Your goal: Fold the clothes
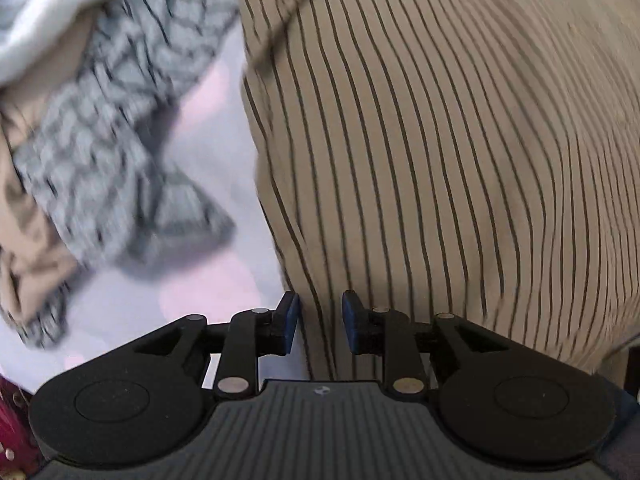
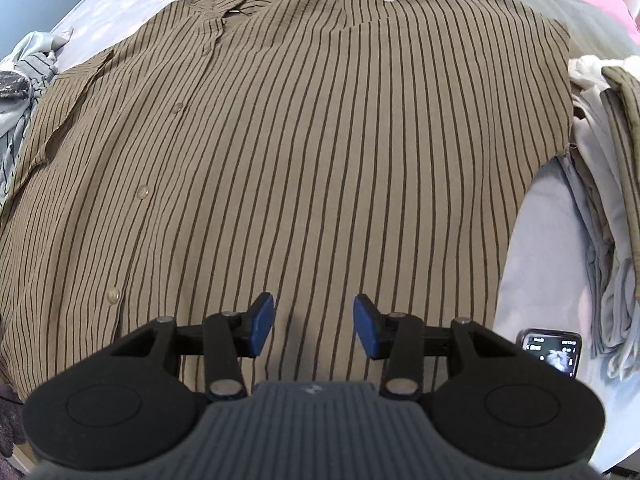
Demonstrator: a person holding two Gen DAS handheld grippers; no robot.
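A tan striped shirt (image 2: 304, 152) lies spread flat on a pale bed sheet (image 2: 532, 248), collar at the far end. The right claw (image 2: 314, 326) hangs above its near part, jaws parted, gripping nothing. The left claw (image 1: 320, 322) hovers at the shirt's left edge, jaws a little apart and empty. A grey patterned garment (image 1: 116, 132) lies crumpled left; folded clothes (image 2: 604, 184) sit right.

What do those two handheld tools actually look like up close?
Both look alike. The left tool and right tool each have two blue pads on black hinged arms with silver pivot pins, round black discs either side, and a grey ribbed body. No cables or sleeves show.
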